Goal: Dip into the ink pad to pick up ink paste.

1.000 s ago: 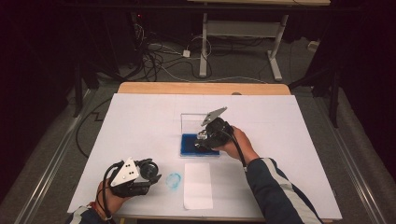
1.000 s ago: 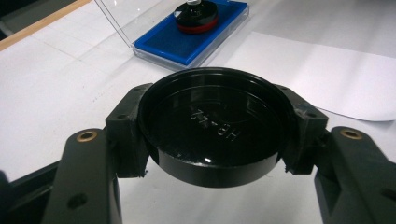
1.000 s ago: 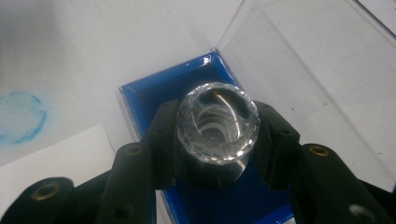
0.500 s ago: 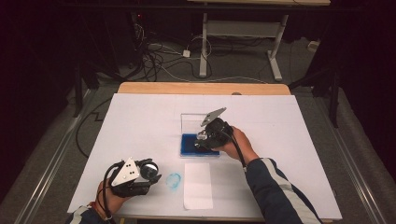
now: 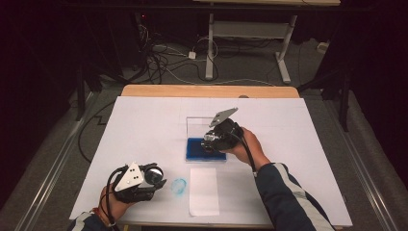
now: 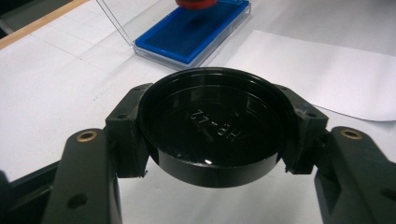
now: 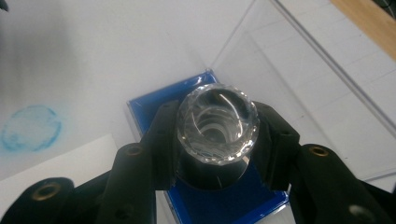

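The right gripper [image 7: 217, 135], pinching a round stamp with a clear faceted knob [image 7: 217, 123], should press squarely onto the blue ink pad [image 7: 149, 109] beneath; the left gripper [image 6: 212, 135] clamps the black round cap [image 6: 212, 126].

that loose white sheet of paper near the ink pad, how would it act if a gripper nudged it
The sheet of paper lies flat and thin on the table, so it is probably light and floppy. A nudge would likely slide or buckle it rather than lift it. With its edge flush to the surface, jaws may struggle to get under it.
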`<state>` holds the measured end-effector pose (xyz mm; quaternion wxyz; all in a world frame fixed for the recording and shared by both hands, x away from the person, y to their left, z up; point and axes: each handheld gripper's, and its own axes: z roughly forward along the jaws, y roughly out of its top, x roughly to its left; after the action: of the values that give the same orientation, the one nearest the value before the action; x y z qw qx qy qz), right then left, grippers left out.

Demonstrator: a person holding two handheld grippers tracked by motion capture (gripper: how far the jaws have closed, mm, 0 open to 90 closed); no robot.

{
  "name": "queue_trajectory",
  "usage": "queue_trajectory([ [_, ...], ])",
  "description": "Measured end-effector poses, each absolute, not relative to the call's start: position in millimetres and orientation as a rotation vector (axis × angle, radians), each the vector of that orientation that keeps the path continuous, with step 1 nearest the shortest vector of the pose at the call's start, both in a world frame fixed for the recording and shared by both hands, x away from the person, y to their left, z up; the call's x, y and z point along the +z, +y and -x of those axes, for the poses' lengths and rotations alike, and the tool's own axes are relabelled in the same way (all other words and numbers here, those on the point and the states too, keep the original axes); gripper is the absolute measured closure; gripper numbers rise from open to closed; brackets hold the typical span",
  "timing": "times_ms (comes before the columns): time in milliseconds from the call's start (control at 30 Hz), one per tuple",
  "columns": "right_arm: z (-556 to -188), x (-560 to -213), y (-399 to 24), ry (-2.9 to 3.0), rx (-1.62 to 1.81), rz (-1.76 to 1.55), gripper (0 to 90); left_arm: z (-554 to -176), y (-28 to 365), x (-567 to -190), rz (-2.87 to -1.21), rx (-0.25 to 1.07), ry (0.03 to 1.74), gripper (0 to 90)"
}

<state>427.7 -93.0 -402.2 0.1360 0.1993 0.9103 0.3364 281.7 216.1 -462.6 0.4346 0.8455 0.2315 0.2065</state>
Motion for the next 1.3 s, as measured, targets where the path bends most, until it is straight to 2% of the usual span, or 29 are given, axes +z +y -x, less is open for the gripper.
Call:
queue_trajectory([
  [367,-423.3,-379.0,-93.0,2.609,0.990,-0.538,56.4,-282.8,216.2,-463.4,-2.111,0.505,0.575,36.0],
  [1100,-435.1,-422.8,-85.9,2.674,0.904,-0.602,56.4,-283.3,218.0,-464.3,-2.117,0.501,0.582,36.0],
  [1300,-437.3,-427.0,-89.3,2.668,0.970,-0.643,56.5,-283.4,218.2,-463.8,-2.112,0.500,0.583,36.0],
])
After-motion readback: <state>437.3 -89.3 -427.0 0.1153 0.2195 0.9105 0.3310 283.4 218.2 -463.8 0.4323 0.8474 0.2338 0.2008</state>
